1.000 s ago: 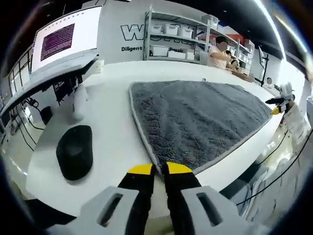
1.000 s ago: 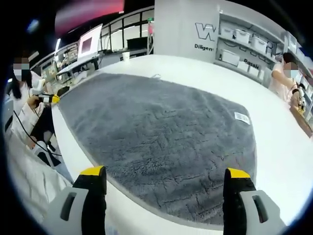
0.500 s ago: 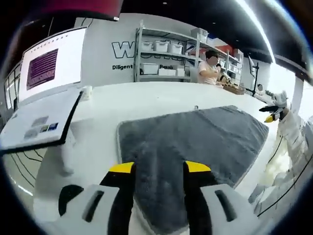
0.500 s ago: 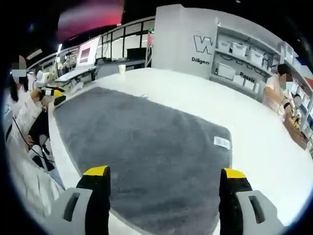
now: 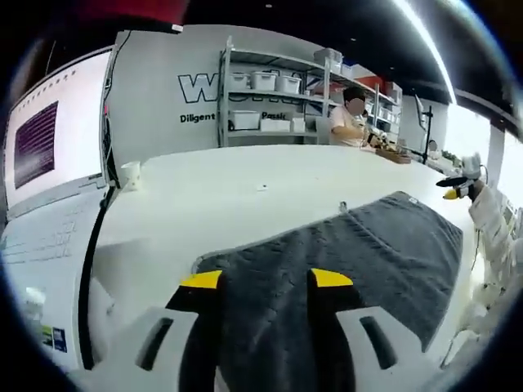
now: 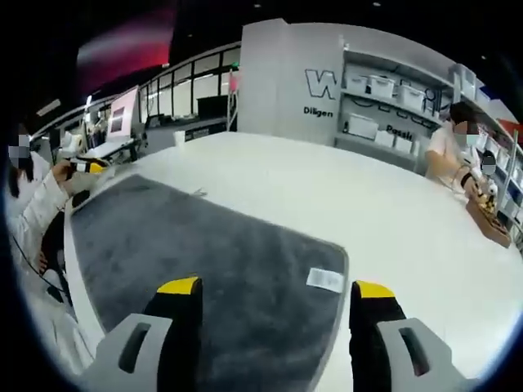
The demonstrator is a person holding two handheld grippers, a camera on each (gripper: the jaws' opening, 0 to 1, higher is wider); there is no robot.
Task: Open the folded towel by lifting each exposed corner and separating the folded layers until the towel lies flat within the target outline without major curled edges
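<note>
We log the grey towel point(image 6: 212, 269) spread flat on the white table point(image 6: 392, 220), unfolding seemingly done, left gripper point(image 5: 266, 279) and right gripper point(image 6: 276, 287) both released over it.

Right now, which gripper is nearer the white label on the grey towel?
Right. The right gripper straddles the towel corner beside the white label; the left gripper sits at the grey towel's opposite corner.
</note>
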